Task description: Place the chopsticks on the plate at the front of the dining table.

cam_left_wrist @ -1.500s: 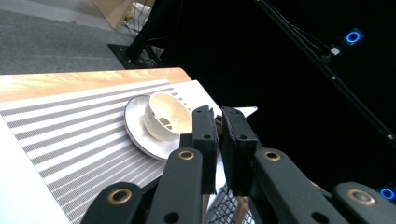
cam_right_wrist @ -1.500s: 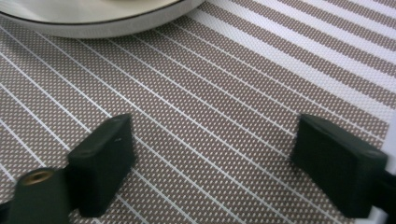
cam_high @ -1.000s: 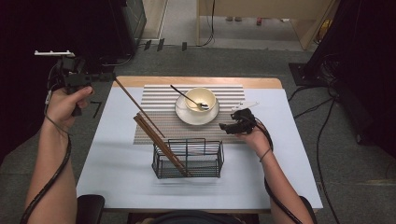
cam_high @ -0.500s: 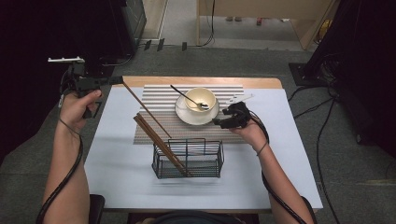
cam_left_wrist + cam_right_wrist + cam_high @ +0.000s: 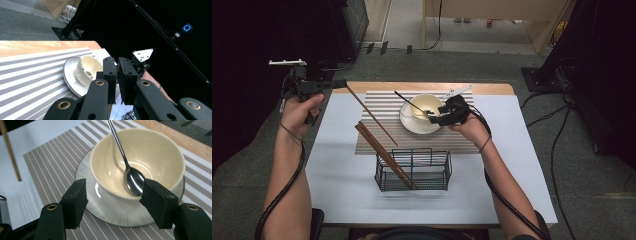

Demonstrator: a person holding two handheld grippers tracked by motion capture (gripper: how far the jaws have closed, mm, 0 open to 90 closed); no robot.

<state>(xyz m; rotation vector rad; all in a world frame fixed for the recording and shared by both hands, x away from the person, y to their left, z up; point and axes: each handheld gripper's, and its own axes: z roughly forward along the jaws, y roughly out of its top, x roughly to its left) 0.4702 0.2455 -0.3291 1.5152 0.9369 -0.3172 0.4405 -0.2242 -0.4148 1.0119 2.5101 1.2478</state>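
My left gripper (image 5: 338, 84) (image 5: 117, 62) is shut on the top end of a brown chopstick (image 5: 372, 115), held above the table's back left; the stick slants down toward the striped placemat (image 5: 372, 140). A cream bowl (image 5: 428, 106) (image 5: 150, 150) stands on a white saucer (image 5: 412, 125) (image 5: 100, 205), with a metal spoon (image 5: 409, 102) (image 5: 133, 181) resting in it. My right gripper (image 5: 435, 118) (image 5: 116, 195) is open at the bowl's near side and its jaws have just been closing. The bowl's near wall lies between them, untouched.
A black wire basket (image 5: 412, 172) stands at the front of the placemat, and several brown chopsticks (image 5: 379, 147) lean out of its left side. The white table cover (image 5: 512, 165) spreads around it. Cables and dark stands surround the table.
The left hand has come down and rightward with the chopstick. The right gripper has risen and shifted left to the bowl, its jaws narrower than before.
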